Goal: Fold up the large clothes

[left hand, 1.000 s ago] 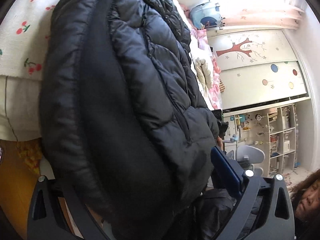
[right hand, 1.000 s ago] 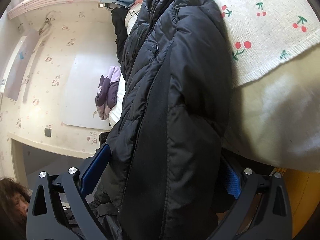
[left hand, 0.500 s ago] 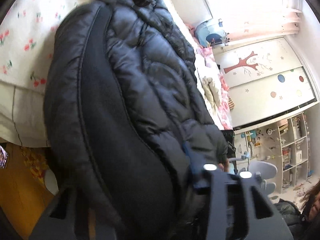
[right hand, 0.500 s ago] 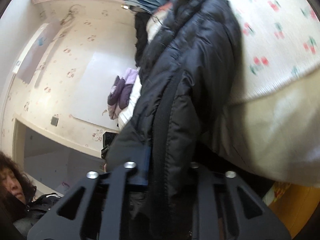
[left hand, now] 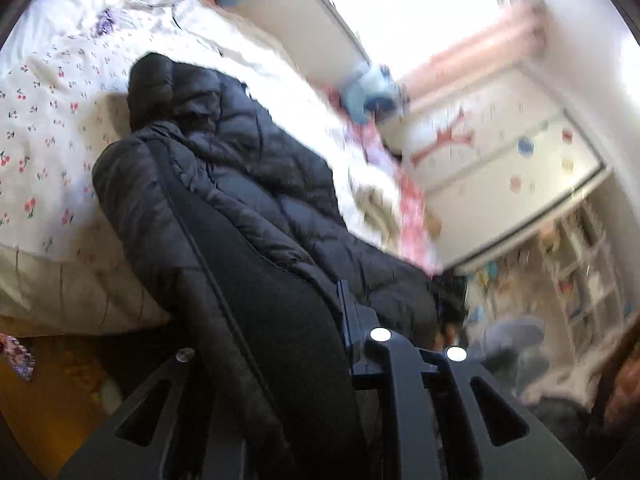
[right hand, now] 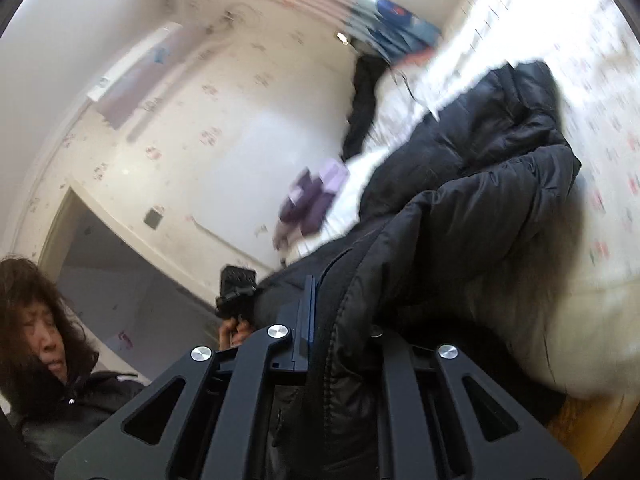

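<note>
Both grippers risen since a second ago, left gripper (left hand: 304,320) and right gripper (right hand: 340,320) each clamped on black quilted puffer jacket's (left hand: 248,184) hem, jacket draped over cherry-print bedsheet's (left hand: 44,128) near edge

The jacket (left hand: 248,200) covers the bed's (left hand: 44,152) near edge lengthwise; the cherry sheet beside it lies bare; pillows (left hand: 92,4) crowd the far end.

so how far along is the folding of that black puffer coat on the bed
Early. Done: both grippers have just closed on the black quilted puffer coat, the left gripper and right gripper each pinching its near end. In hand: the lift. Left: the coat lies long on the cherry-print bedspread, no fold across it yet.
</note>
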Available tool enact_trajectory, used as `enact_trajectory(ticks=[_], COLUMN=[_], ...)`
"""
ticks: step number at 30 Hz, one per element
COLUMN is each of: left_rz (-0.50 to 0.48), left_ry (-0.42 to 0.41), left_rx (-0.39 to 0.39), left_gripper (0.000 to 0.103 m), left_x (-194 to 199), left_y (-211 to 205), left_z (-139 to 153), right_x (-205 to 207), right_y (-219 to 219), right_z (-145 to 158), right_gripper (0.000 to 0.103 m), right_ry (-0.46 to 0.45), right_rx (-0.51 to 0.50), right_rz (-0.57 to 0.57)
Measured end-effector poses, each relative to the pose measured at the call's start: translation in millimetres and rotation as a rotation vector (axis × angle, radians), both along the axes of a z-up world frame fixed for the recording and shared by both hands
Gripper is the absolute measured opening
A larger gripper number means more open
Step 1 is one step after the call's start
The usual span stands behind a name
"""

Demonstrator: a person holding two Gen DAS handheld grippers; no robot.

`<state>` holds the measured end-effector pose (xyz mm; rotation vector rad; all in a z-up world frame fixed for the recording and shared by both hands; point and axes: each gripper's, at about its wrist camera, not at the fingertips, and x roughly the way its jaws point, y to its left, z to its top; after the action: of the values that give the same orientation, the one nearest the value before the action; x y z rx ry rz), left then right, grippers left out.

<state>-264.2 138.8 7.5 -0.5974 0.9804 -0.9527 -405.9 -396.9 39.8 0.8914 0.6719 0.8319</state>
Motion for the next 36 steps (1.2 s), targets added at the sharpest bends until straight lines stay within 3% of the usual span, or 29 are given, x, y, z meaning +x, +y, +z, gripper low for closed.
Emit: enact_trajectory(ticks=[2,4,6,7,9,11,15,19,22,23,24,25,27,29,33,36], left_rz=[-0.062,-0.070,-0.053,-0.045,-0.036,-0.039,-0.058,-0.076,-0.048,-0.040,-0.036,-0.038,-0.027,-0.028,-0.023,-0.031], left_ry=[0.088,0.171,0.256,0.278,0.298,0.322,0.345,0.339,0.313,0.306,0.298,0.293,0.264,0.234,0.181,0.209], left_rx=[0.028,0.056,0.022,-0.007,-0.027,-0.042,-0.066,-0.064,0.005,0.020,0.032,0.042,0.071,0.081,0.076,0.061], left_gripper=[0.022,0.035,0.050,0.054,0.068,0.071,0.078,0.078,0.078,0.075,0.062,0.057,0.048,0.039,0.031,0.031], left_x=[-2,0,2,2,2,4,9,6,9,10,11,11,9,7,6,9], left_y=[2,9,23,28,33,34,27,17,8,6,4,2,-2,-4,-11,-13], left_z=[-30,-61,-91,-101,-112,-121,-129,-131,-125,-123,-120,-118,-111,-102,-82,-87], right_x=[-7,-14,-21,-24,-30,-32,-26,-18,-13,-13,-12,-12,-13,-15,-20,-17], right_y=[-6,-15,-21,-24,-28,-31,-29,-16,-3,0,2,5,9,14,19,24], right_z=[-28,-68,-94,-105,-125,-137,-154,-160,-154,-151,-147,-142,-134,-123,-102,-109], right_gripper=[0.018,0.030,0.055,0.057,0.066,0.076,0.080,0.080,0.080,0.070,0.060,0.055,0.035,0.028,0.029,0.035], right_ry=[0.104,0.219,0.284,0.310,0.340,0.342,0.336,0.317,0.294,0.277,0.257,0.236,0.203,0.164,0.084,0.135], right_rx=[-0.025,0.011,0.020,0.029,0.072,0.106,0.182,0.203,0.153,0.136,0.118,0.103,0.082,0.058,0.102,0.059], right_rz=[0.018,0.037,0.027,0.019,0.009,-0.003,-0.011,0.013,0.034,0.038,0.042,0.047,0.050,0.054,0.089,0.108])
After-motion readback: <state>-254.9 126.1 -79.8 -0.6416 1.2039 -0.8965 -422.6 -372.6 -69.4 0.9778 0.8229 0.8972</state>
